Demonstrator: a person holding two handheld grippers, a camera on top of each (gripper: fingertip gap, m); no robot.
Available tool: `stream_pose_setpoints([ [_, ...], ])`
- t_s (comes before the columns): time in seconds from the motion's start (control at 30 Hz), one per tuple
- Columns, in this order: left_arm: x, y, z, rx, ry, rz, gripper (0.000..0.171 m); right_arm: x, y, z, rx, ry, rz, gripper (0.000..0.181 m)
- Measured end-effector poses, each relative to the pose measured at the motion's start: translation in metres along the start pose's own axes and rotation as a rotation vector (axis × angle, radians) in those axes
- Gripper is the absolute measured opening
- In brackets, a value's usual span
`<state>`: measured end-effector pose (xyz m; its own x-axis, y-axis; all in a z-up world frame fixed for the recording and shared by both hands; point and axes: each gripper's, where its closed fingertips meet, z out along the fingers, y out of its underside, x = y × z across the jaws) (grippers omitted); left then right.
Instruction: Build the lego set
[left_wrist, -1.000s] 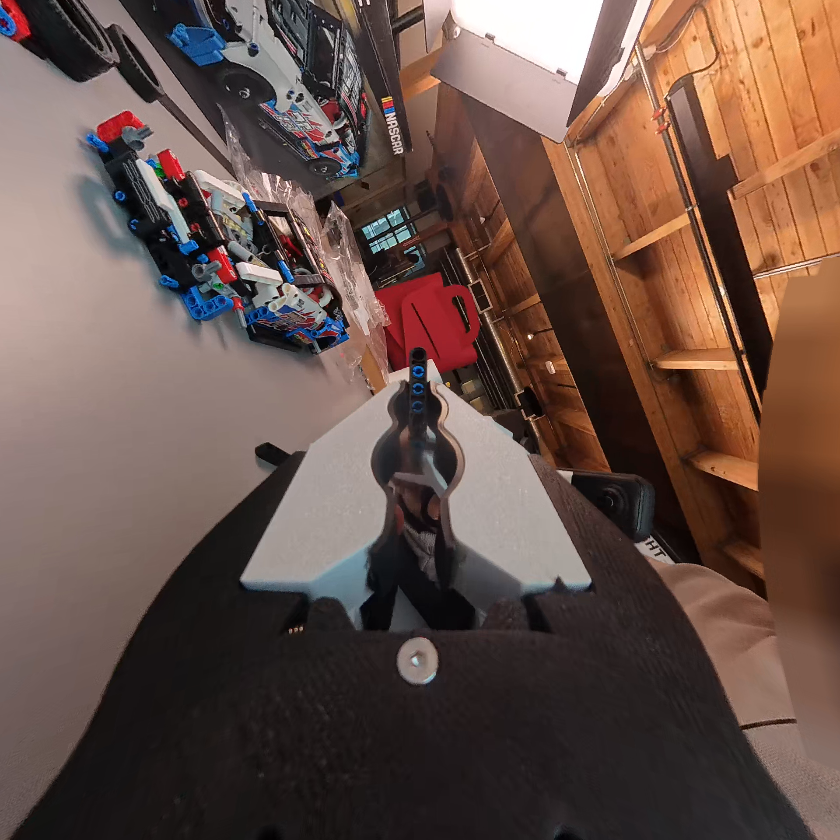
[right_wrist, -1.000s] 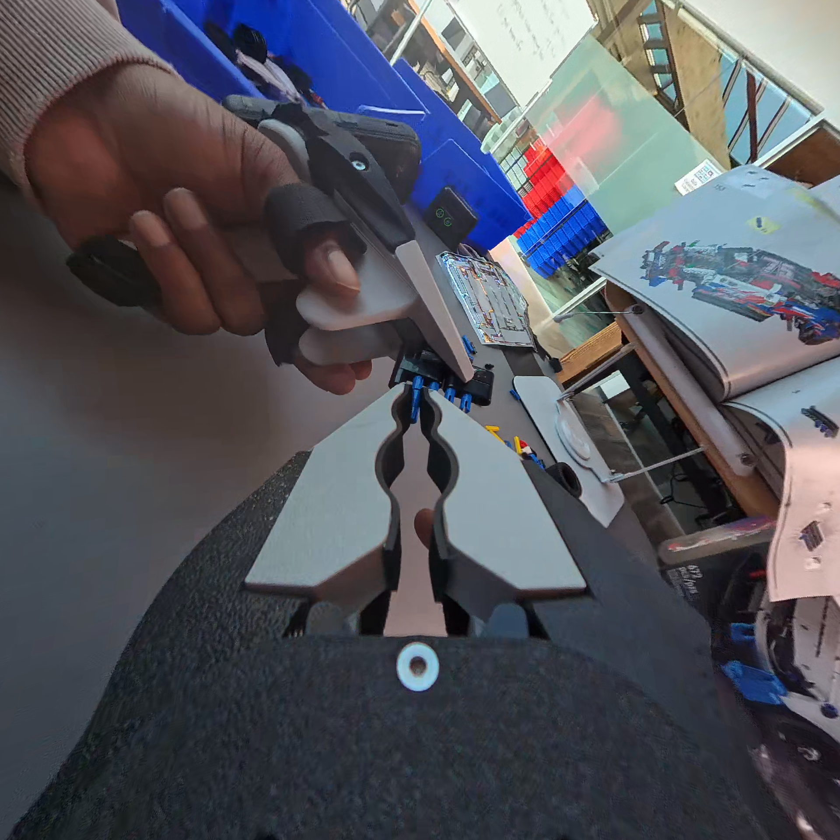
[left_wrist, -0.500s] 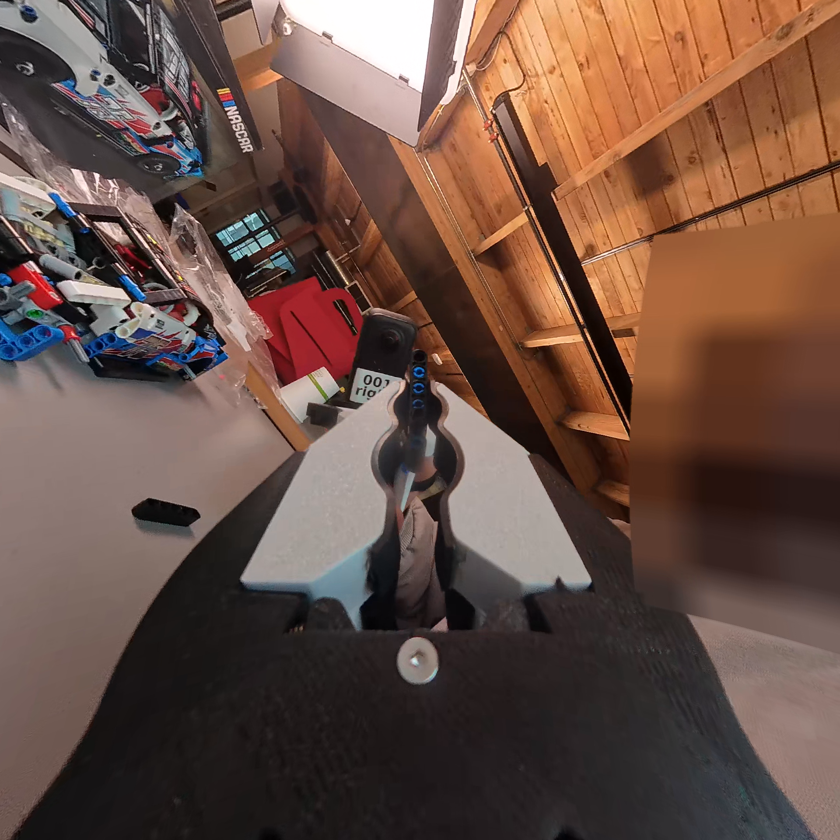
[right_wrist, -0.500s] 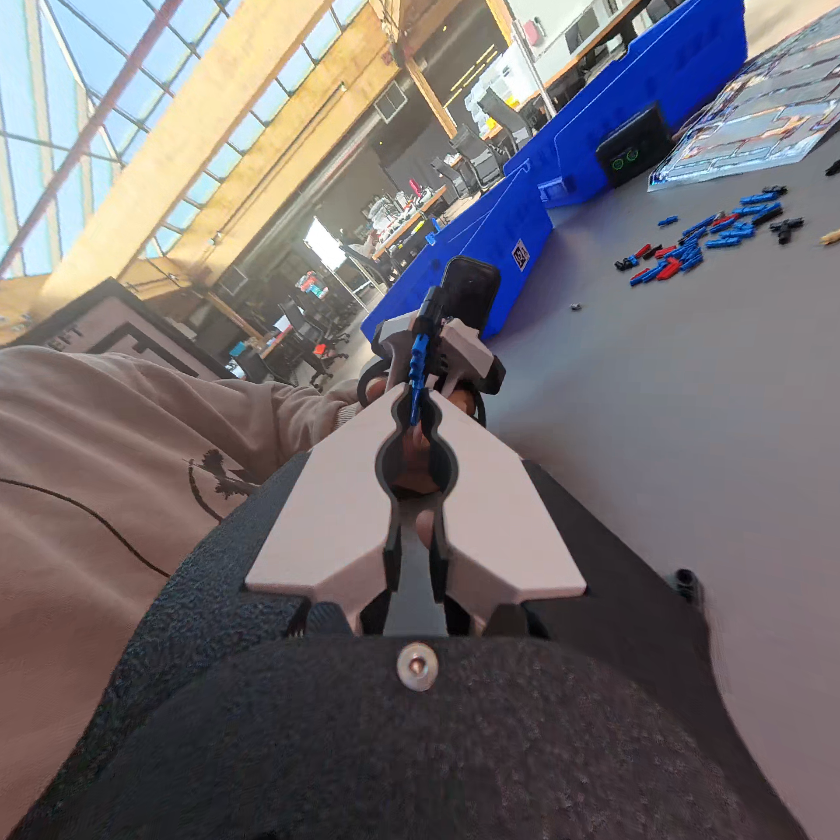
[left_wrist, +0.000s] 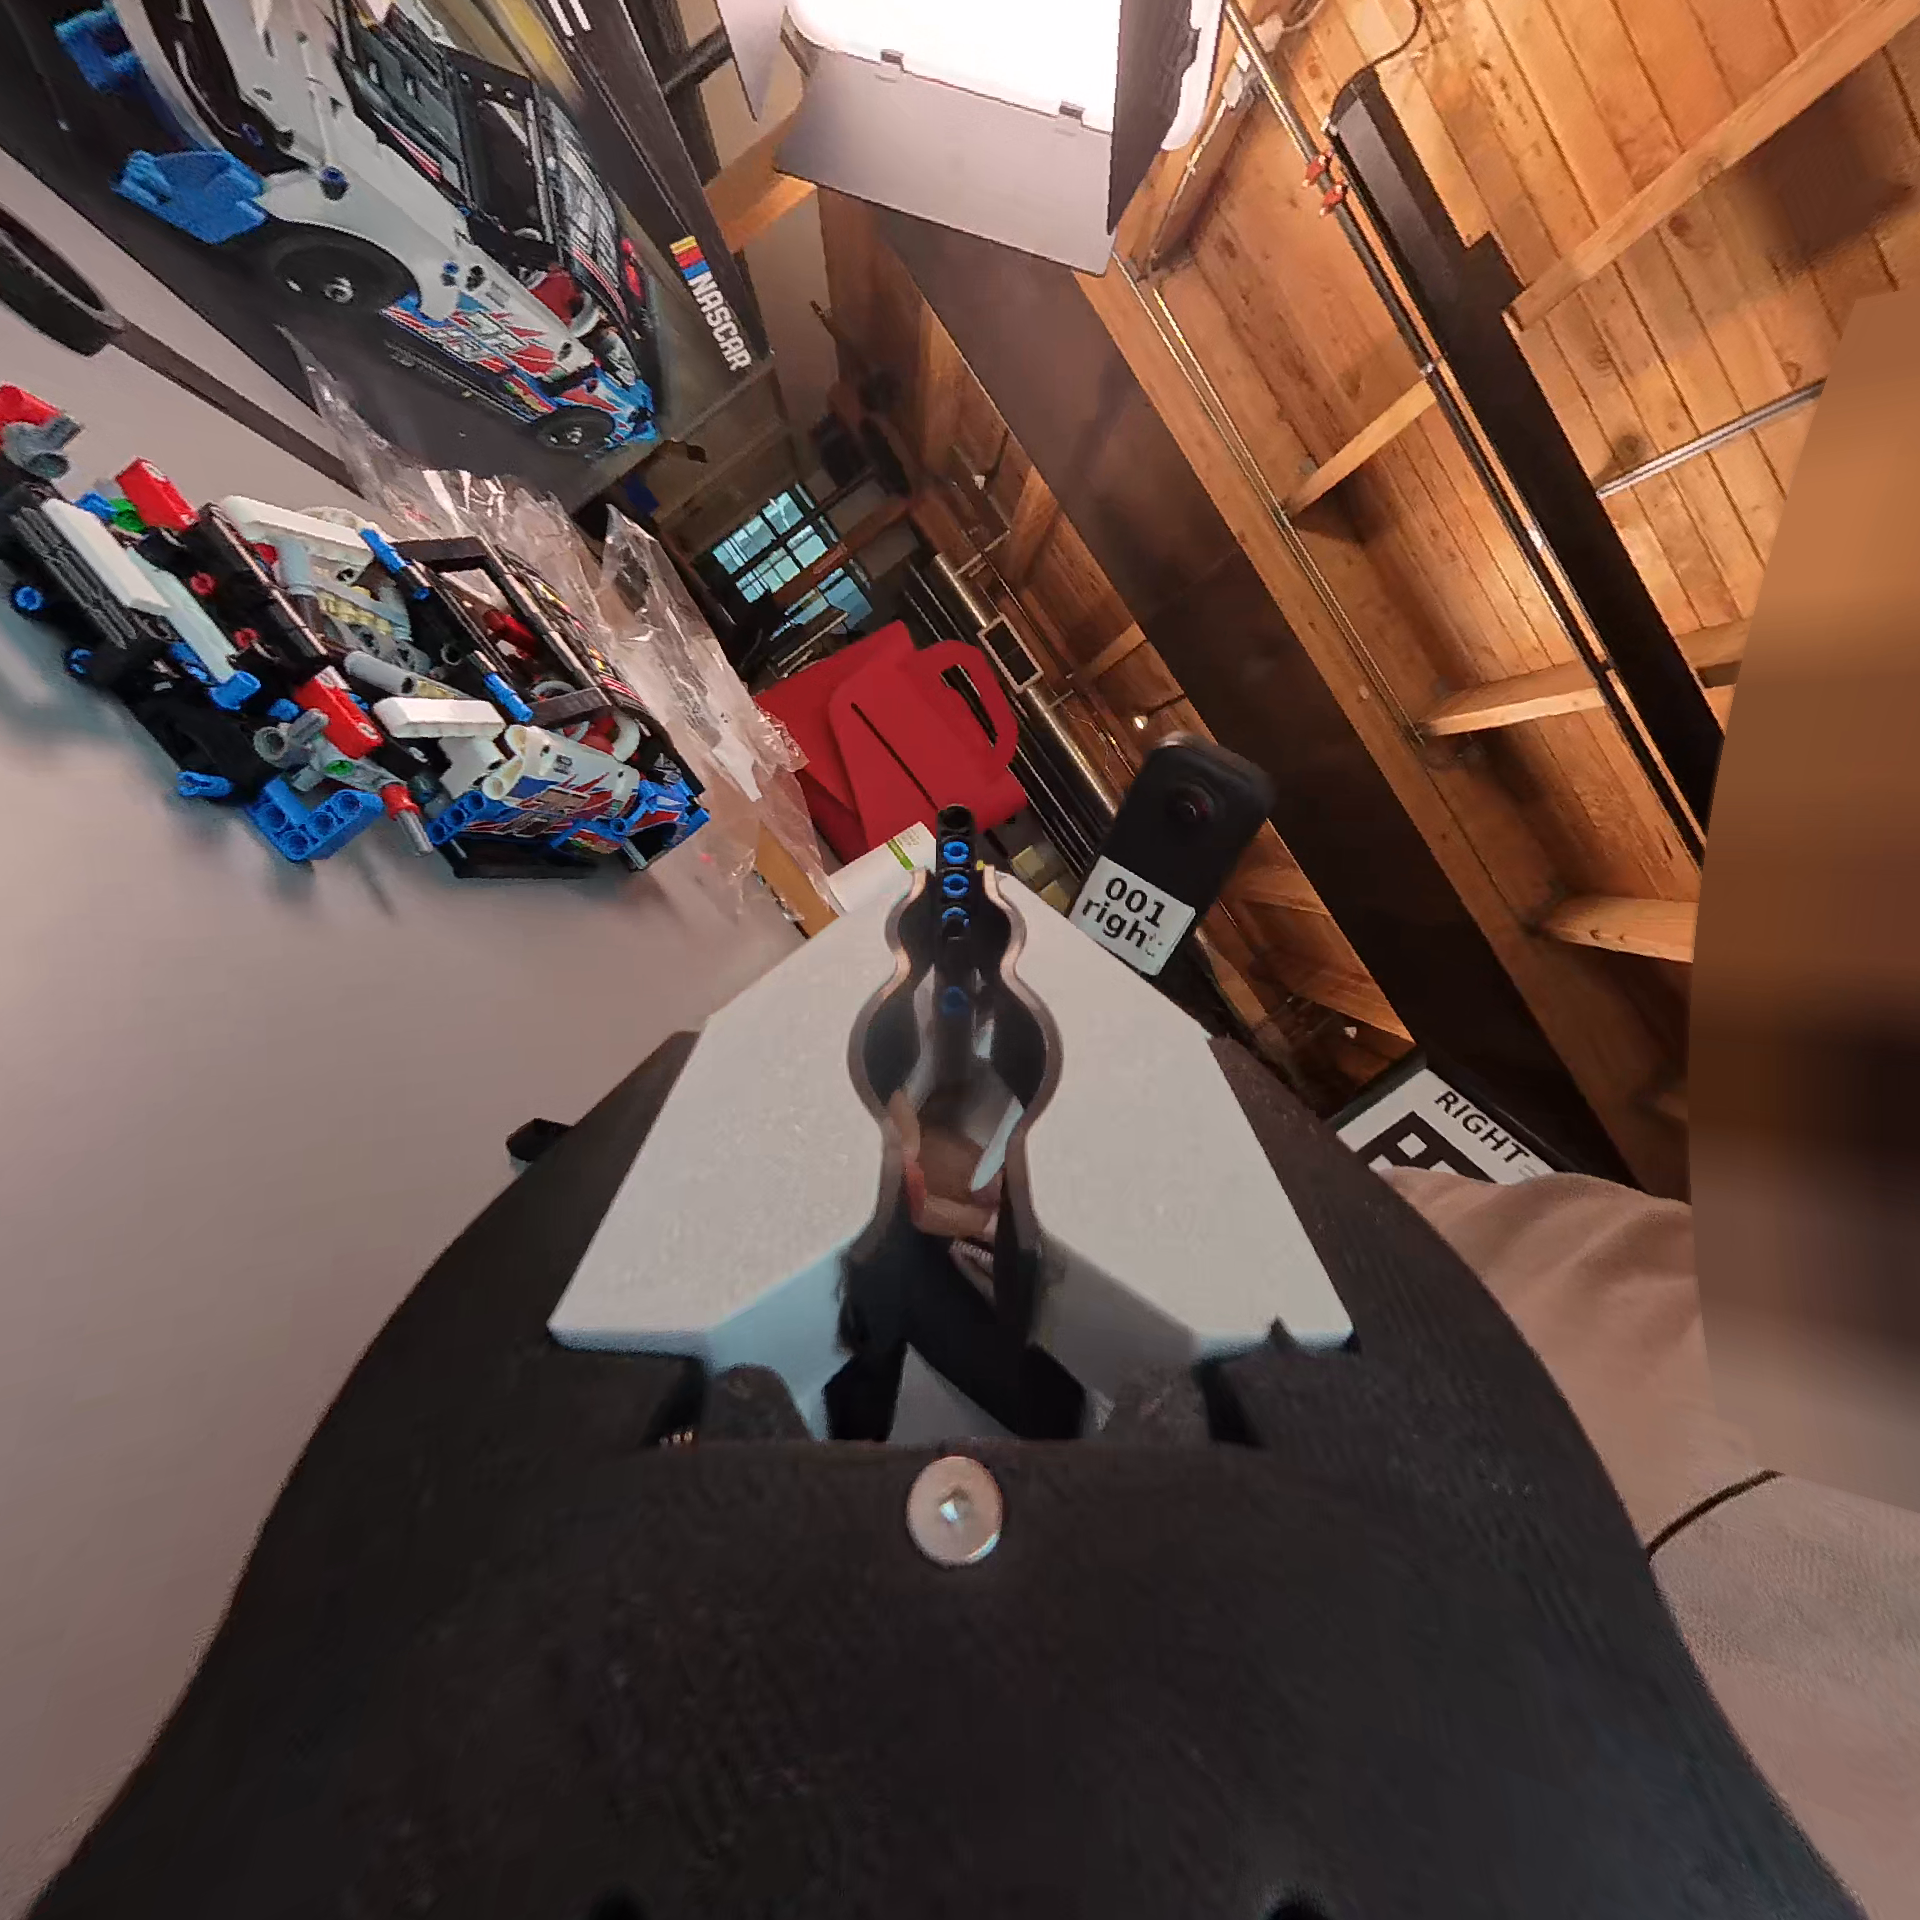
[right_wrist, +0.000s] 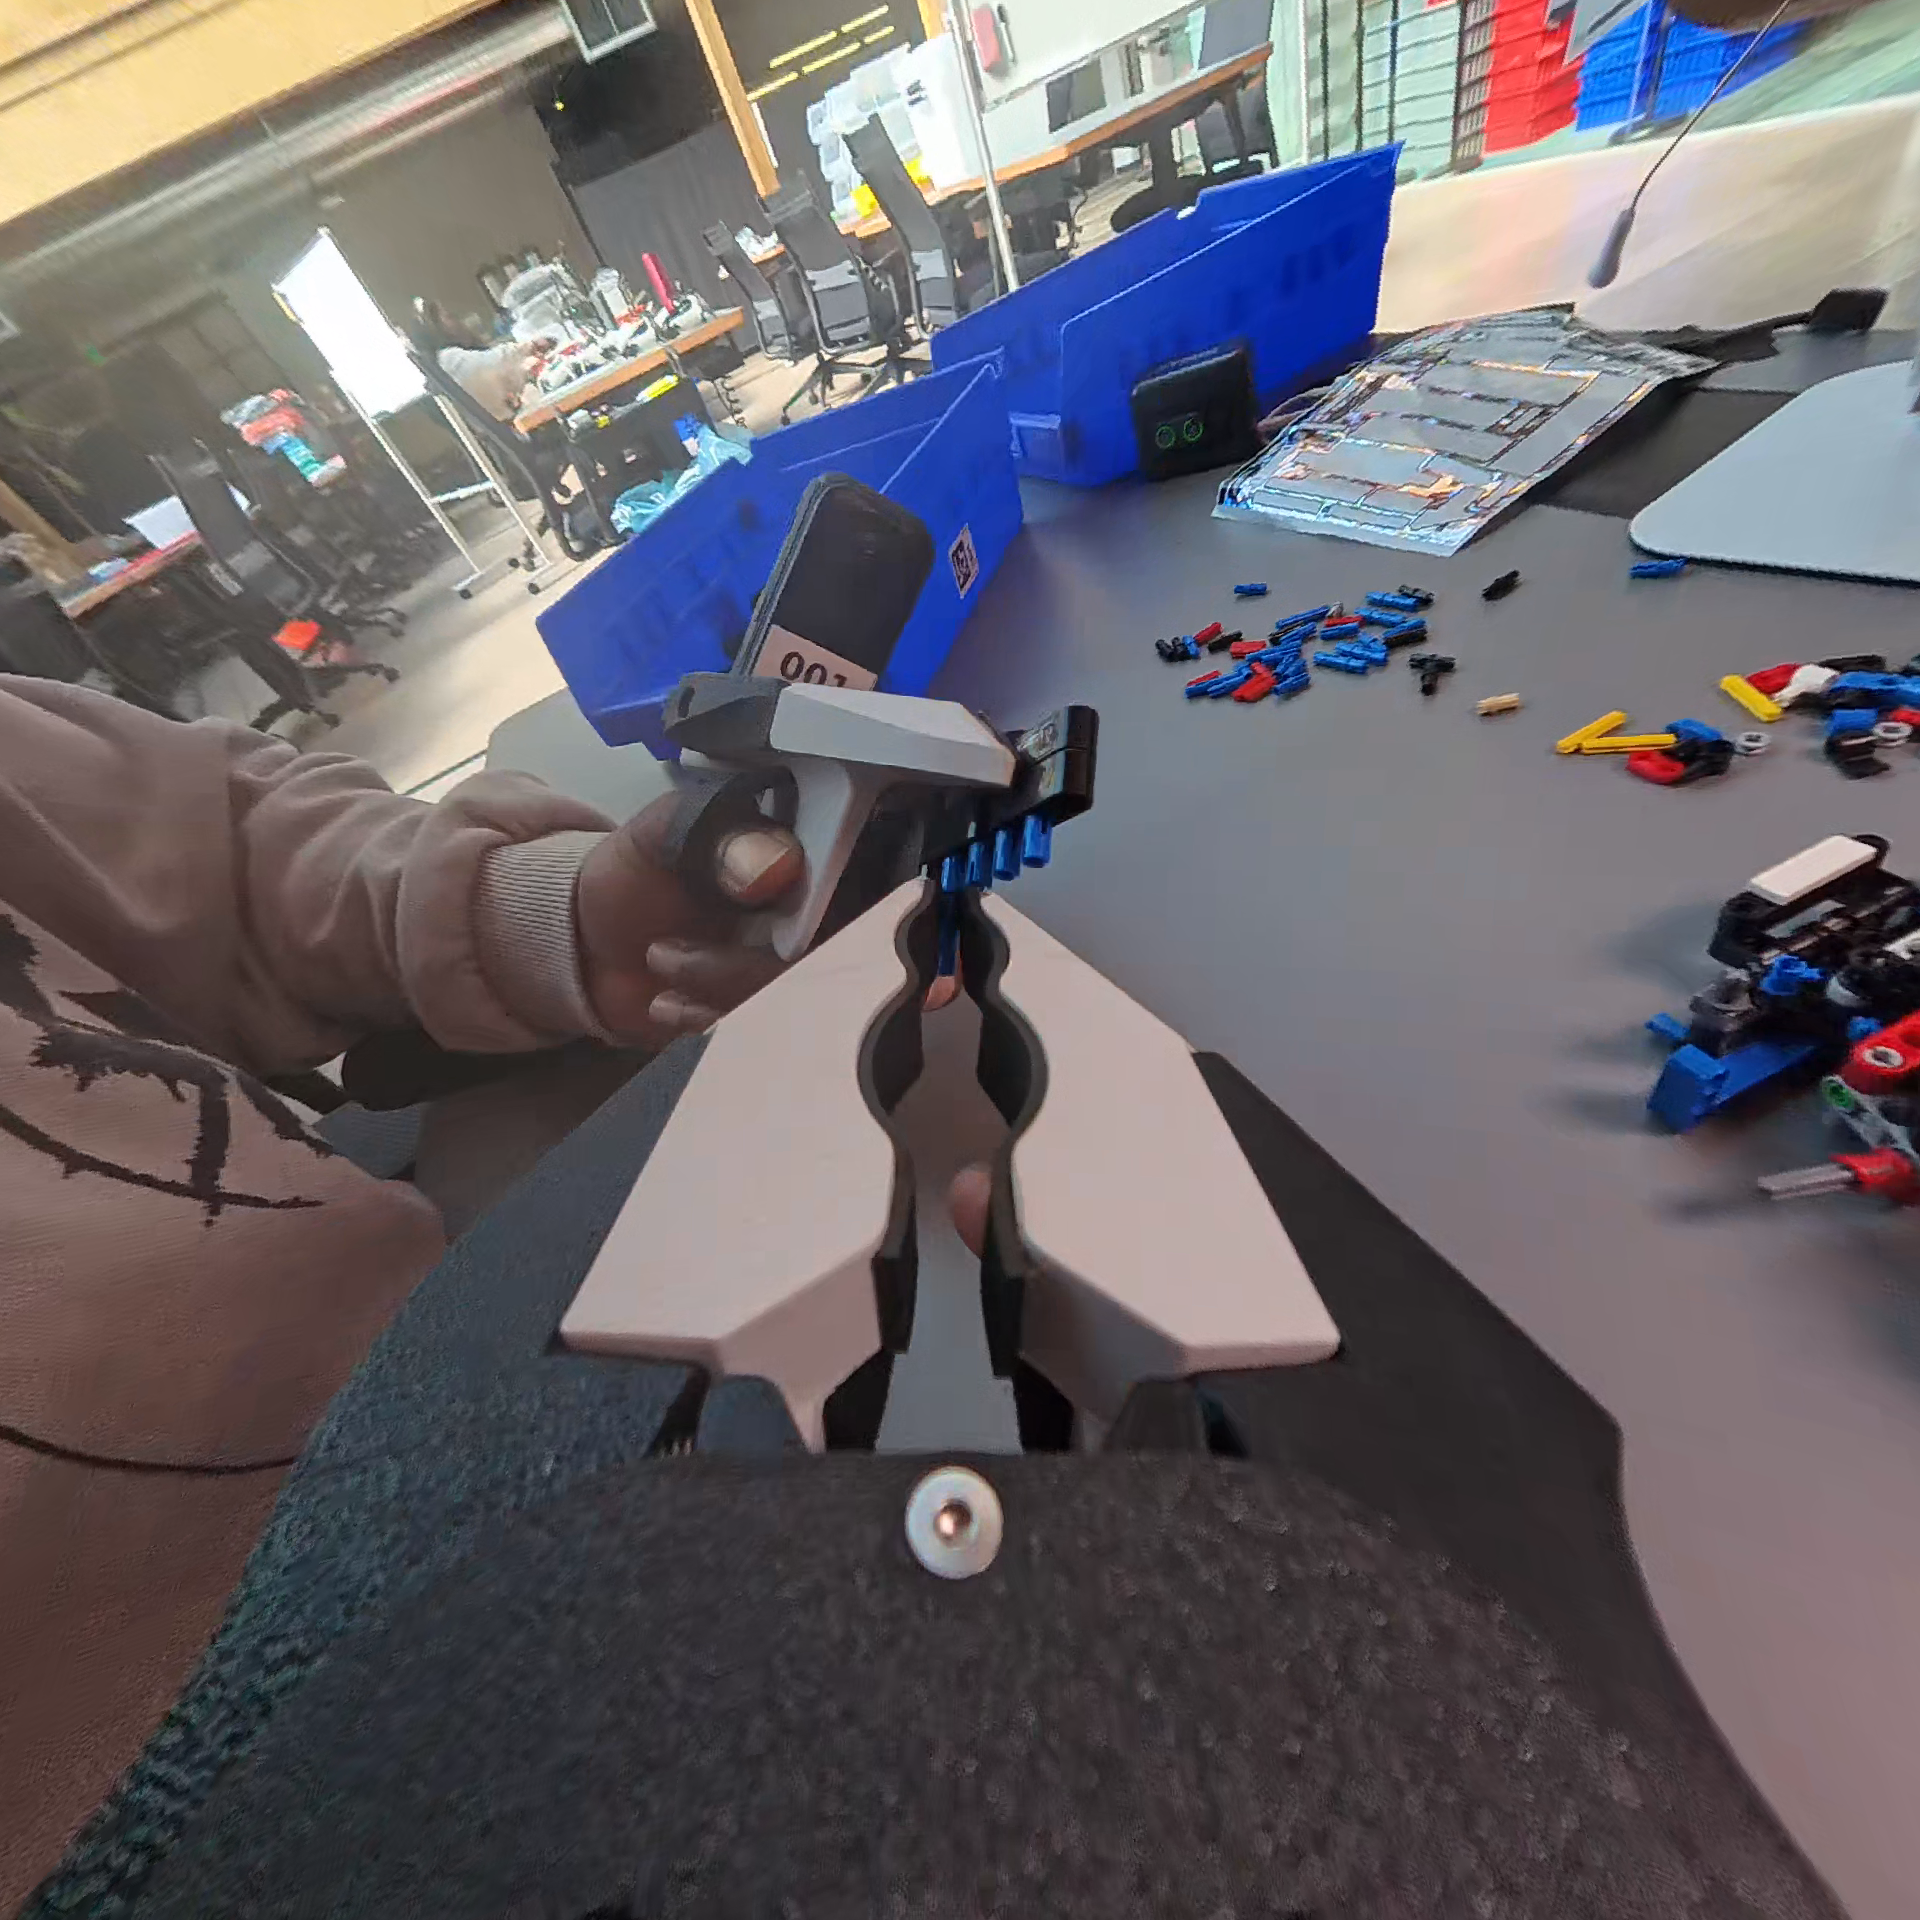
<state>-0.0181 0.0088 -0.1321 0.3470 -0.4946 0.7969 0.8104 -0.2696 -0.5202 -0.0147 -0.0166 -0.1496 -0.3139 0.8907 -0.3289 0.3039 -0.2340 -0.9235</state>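
Jaws both pinched: left gripper (left_wrist: 954, 904) clamps black beam (left_wrist: 954, 871) with blue pins, held above table (right_wrist: 1351, 935); right gripper (right_wrist: 951, 914) nips one blue pin (right_wrist: 948, 920) beneath beam.

Pale grey fingers (right_wrist: 1164, 1143), black textured body, beige sleeve (right_wrist: 260, 862)

Left claw (left_wrist: 954, 904) clamped on black beam (left_wrist: 954, 862) with blue pins, part-built car (left_wrist: 343, 675) beyond

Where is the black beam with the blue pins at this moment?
The black beam is off the table, clamped in the left gripper. In the right wrist view, its blue pins point down, directly above the right gripper.
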Motion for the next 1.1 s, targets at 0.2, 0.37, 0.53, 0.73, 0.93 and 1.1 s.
stream_pose_setpoints([
  [0.2,0.004,-0.008,-0.001,0.055,-0.015,0.028,0.007,0.002,-0.008,0.004,0.108,0.005,0.059,0.0],
  [0.37,0.016,-0.011,0.0,0.093,0.05,0.021,0.007,-0.005,-0.017,0.004,0.193,-0.086,0.148,0.0],
  [0.53,0.03,-0.014,0.004,0.137,0.092,0.076,0.007,-0.012,-0.028,0.0,0.354,-0.112,0.176,0.001],
  [0.73,0.05,-0.015,0.008,0.143,0.16,0.157,0.007,-0.022,-0.042,-0.008,0.501,-0.154,0.159,0.001],
  [0.93,0.056,-0.014,0.007,0.151,0.188,0.177,0.007,-0.027,-0.045,-0.009,0.532,-0.158,0.119,0.001],
  [1.1,0.055,-0.021,0.004,0.154,0.205,0.14,0.006,-0.026,-0.046,-0.008,0.515,-0.157,0.108,0.001],
])
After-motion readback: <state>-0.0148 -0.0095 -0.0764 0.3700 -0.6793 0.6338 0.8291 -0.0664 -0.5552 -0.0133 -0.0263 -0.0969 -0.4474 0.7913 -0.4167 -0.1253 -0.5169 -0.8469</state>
